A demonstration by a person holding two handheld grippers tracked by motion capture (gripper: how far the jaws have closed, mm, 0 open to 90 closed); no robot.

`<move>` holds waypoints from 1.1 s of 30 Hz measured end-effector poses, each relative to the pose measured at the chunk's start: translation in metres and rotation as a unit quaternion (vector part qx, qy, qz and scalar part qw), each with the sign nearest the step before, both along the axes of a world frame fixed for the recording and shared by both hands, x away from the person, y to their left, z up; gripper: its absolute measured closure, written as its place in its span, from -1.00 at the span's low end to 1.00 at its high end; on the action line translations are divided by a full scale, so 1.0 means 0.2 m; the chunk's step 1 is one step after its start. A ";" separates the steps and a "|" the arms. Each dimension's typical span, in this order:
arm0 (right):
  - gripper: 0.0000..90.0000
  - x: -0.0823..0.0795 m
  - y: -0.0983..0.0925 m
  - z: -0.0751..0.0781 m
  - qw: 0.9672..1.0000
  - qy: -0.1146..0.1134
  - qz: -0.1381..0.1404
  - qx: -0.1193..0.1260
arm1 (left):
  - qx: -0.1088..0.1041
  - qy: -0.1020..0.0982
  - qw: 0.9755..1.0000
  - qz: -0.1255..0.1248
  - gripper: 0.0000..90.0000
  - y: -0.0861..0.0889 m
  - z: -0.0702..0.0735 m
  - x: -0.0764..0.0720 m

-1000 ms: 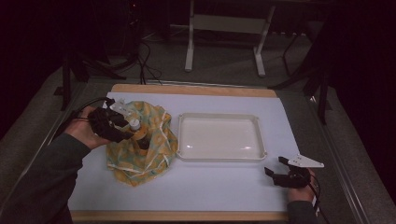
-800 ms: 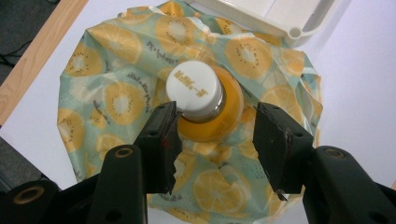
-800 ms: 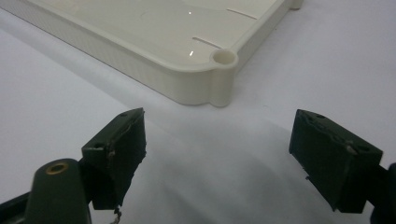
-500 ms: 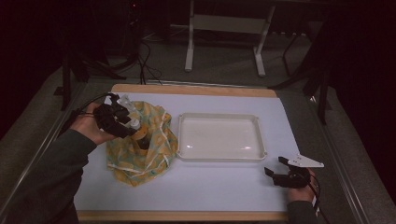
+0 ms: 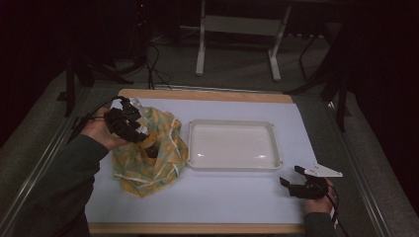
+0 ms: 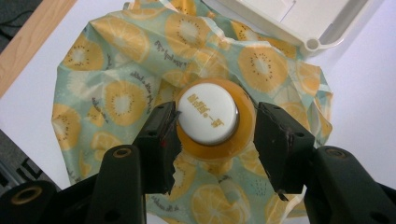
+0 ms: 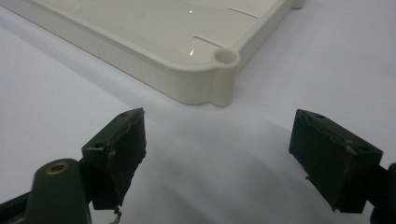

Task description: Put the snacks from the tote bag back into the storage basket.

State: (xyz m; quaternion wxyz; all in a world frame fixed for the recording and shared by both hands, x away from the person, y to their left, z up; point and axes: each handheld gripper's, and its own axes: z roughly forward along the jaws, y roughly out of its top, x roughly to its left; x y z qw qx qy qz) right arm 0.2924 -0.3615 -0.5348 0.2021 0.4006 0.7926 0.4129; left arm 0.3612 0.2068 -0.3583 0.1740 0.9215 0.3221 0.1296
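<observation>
Left gripper (image 6: 212,123) shifted slightly back over cloth (image 6: 116,84), jaws flanking orange bottle (image 6: 215,119), contact unclear. Right gripper (image 7: 219,154) idle, spread wide near tray (image 7: 154,42). Grasp likely imminent.

Crumpled cloth bag (image 6: 116,88): pale green, printed with yellow-orange citrus slices and small dark lettering. Round orange bottle (image 6: 215,119) on the cloth: white cap, orange characters. Rectangular plastic tray (image 5: 234,144) beside the cloth: cream-white, on a pale blue table mat (image 5: 237,202).
</observation>
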 end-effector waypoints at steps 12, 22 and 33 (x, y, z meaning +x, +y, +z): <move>-0.60 0.00 0.00 0.00 1.000 0.001 0.001 0.000 | 0.009 0.020 0.999 0.023 0.18 -0.03 -0.02 0.04; -0.60 0.00 0.00 0.00 1.000 0.001 0.002 -0.001 | 0.014 0.030 0.999 0.024 0.30 -0.03 -0.04 0.06; -0.60 0.00 0.00 0.00 1.000 0.001 0.002 -0.002 | 0.004 0.030 0.999 0.018 0.31 -0.02 -0.04 0.06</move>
